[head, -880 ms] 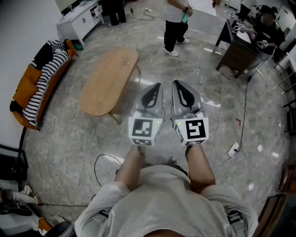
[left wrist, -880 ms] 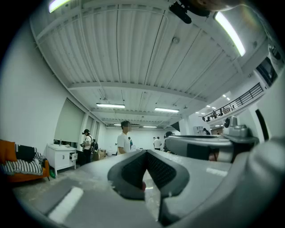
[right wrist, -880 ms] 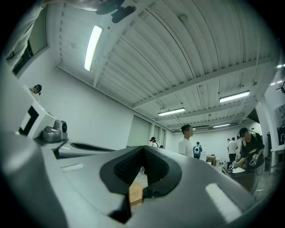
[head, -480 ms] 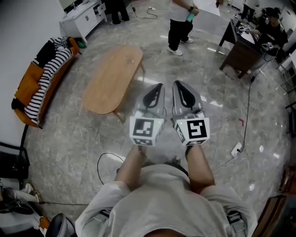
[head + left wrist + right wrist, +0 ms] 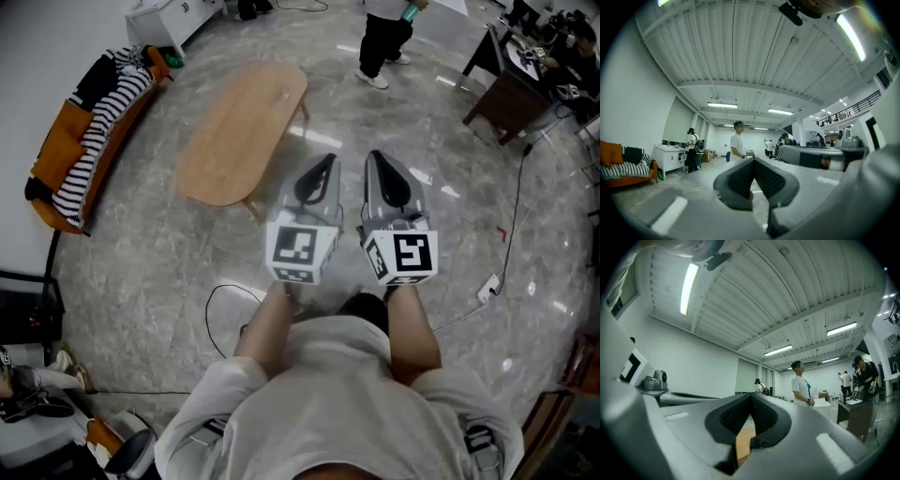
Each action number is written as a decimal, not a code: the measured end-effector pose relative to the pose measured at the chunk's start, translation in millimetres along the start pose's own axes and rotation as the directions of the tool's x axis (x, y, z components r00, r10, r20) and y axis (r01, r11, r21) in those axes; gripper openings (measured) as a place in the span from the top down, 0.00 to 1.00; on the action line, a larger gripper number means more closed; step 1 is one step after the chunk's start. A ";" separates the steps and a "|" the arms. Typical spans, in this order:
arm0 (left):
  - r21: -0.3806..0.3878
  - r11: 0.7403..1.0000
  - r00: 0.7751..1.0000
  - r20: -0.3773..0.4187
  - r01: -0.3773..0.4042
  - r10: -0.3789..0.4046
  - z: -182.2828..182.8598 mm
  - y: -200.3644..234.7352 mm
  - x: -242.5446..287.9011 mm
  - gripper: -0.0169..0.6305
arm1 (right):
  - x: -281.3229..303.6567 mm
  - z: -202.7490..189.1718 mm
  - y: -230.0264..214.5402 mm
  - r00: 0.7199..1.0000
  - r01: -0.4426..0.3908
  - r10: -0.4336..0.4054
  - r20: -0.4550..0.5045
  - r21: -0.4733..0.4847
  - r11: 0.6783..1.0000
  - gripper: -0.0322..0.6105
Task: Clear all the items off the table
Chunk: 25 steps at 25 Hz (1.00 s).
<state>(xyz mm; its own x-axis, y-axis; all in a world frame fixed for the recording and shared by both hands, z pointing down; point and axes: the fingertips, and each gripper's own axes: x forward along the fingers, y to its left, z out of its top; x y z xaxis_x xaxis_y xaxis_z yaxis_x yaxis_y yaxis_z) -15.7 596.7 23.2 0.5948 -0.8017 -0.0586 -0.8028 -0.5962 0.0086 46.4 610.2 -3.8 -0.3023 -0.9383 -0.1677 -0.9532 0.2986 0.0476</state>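
The oval wooden table (image 5: 239, 131) stands on the marble floor ahead of me, its top bare. Both grippers are held side by side at chest height, pointing forward, short of the table's near end. My left gripper (image 5: 324, 161) is shut with nothing between its jaws. My right gripper (image 5: 376, 157) is likewise shut and holds nothing. In the left gripper view the left gripper (image 5: 752, 161) shows its dark pads meeting at the tip. In the right gripper view a strip of the table (image 5: 743, 444) shows below the closed right gripper (image 5: 751, 397).
An orange sofa with striped cloth (image 5: 84, 141) lines the left wall. A standing person (image 5: 384, 37) is beyond the table. A dark desk (image 5: 511, 89) stands at the right, a white cabinet (image 5: 173, 14) at the back left. A cable (image 5: 225, 300) and power strip (image 5: 486, 289) lie on the floor.
The table has drawn closer and lower in the head view as I move toward it. Both grippers keep the same shut, side-by-side pose.
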 end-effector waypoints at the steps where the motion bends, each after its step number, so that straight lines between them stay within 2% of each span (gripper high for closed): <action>1: -0.004 1.000 1.000 -0.004 -0.005 0.005 -1.8 7.4 1.5 0.94 | 6.1 -4.8 1.2 1.000 -0.004 0.004 -0.011 0.006 1.000 0.94; 5: -0.019 0.999 0.999 -0.025 -0.027 0.026 -14.0 30.2 11.4 0.94 | 28.4 -23.3 0.8 0.999 -0.025 0.026 -0.041 0.033 0.999 0.94; 9: -0.028 0.999 0.998 -0.059 -0.040 0.038 -34.6 44.1 49.9 0.94 | 66.6 -41.5 -18.0 0.997 -0.061 0.063 -0.042 0.042 0.997 0.94; 15: -0.004 0.998 0.989 -0.129 -0.068 0.067 -56.3 74.2 133.2 0.94 | 139.4 -70.3 -73.7 0.994 -0.093 0.097 -0.040 0.104 0.990 0.94; 20: 0.010 0.997 0.983 -0.163 -0.079 0.080 -62.5 103.3 192.0 0.94 | 190.2 -95.8 -120.2 0.994 -0.069 0.079 -0.073 0.134 0.989 0.94; 25: 0.021 0.997 0.972 -0.218 -0.080 0.082 -80.7 112.7 235.4 0.94 | 225.5 -117.5 -156.5 0.993 -0.055 0.070 -0.096 0.152 0.987 0.94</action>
<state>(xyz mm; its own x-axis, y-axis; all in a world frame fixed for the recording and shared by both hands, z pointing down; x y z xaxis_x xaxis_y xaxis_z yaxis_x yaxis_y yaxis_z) 37.2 337.3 91.0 0.5216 -0.8378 0.1613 -0.8482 -0.5296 -0.0078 126.8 331.4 66.7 -0.3670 -0.9276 -0.0691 -0.9234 0.3723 -0.0937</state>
